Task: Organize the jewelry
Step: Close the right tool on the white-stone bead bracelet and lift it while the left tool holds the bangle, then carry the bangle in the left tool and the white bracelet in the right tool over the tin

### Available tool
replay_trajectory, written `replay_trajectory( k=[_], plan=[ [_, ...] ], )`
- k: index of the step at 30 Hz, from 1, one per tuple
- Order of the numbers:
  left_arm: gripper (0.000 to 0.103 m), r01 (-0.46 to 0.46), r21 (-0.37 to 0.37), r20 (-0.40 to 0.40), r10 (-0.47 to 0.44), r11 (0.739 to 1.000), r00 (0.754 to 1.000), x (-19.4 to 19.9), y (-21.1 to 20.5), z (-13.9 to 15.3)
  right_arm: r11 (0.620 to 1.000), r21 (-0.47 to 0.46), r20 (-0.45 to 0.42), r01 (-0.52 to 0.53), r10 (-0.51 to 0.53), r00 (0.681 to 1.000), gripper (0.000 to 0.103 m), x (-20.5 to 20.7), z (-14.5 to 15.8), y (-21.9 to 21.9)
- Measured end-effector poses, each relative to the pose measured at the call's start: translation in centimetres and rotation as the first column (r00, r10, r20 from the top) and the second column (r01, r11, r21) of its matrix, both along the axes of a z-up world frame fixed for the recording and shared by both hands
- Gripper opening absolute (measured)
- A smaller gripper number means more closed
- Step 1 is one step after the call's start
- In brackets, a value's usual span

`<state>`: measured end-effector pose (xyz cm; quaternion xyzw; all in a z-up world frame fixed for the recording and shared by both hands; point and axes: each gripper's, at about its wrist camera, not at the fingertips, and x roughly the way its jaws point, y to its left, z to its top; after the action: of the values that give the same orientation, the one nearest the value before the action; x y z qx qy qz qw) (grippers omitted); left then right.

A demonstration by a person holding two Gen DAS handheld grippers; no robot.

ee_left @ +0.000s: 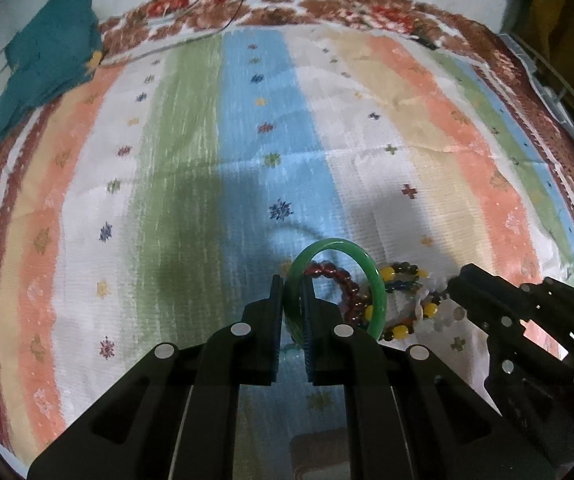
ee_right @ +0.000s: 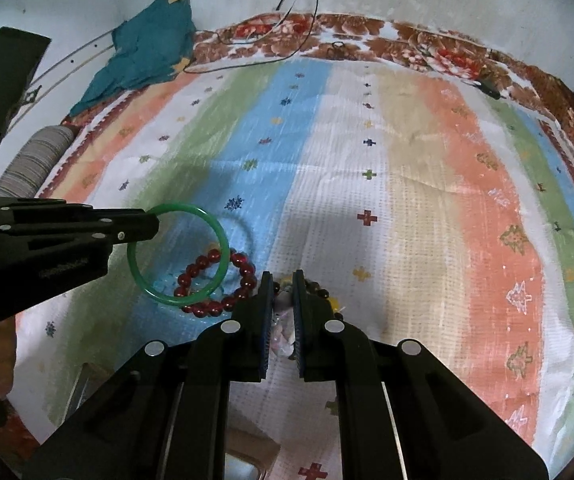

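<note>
My right gripper [ee_right: 283, 286] clamping on pale beads [ee_right: 283, 336], half hidden; my left gripper [ee_left: 293, 286] gripping green bangle [ee_left: 379, 292], red bead bracelet [ee_right: 243, 268] lying beneath, lower frame.

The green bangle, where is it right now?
The green bangle is clamped in the left tongs, raised above the red bead bracelet on the striped cloth's blue band.

Jewelry sitting together on the striped cloth

A smooth green jade-like bangle [ee_right: 179, 256] is standing tilted, overlapping a dark red round-bead bracelet [ee_right: 217, 282]; a yellow-and-dark beaded bracelet [ee_left: 403, 300] is lying just beside a pale translucent piece [ee_right: 283, 338].
</note>
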<state>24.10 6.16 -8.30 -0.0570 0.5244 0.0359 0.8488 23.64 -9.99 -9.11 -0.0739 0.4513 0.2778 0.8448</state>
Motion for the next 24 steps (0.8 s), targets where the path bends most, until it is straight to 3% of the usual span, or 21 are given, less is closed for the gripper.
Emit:
replay_trajectory(
  k=[16, 24],
  plan=[
    [0.008, -0.018, 0.059, 0.157, 0.008, 0.998, 0.988, -4.1, -2.1, 3.4, 0.998, 0.057, 0.085, 0.039, -0.044, 0.995, 0.011, -3.0, 2.9, -2.1],
    [0.009, -0.008, 0.054, 0.207, -0.003, 0.999, 0.978, -6.0, -2.7, 5.0, 0.996, 0.08, 0.139, 0.032, -0.043, 0.989, 0.011, -4.7, 4.4, -2.2]
  ],
)
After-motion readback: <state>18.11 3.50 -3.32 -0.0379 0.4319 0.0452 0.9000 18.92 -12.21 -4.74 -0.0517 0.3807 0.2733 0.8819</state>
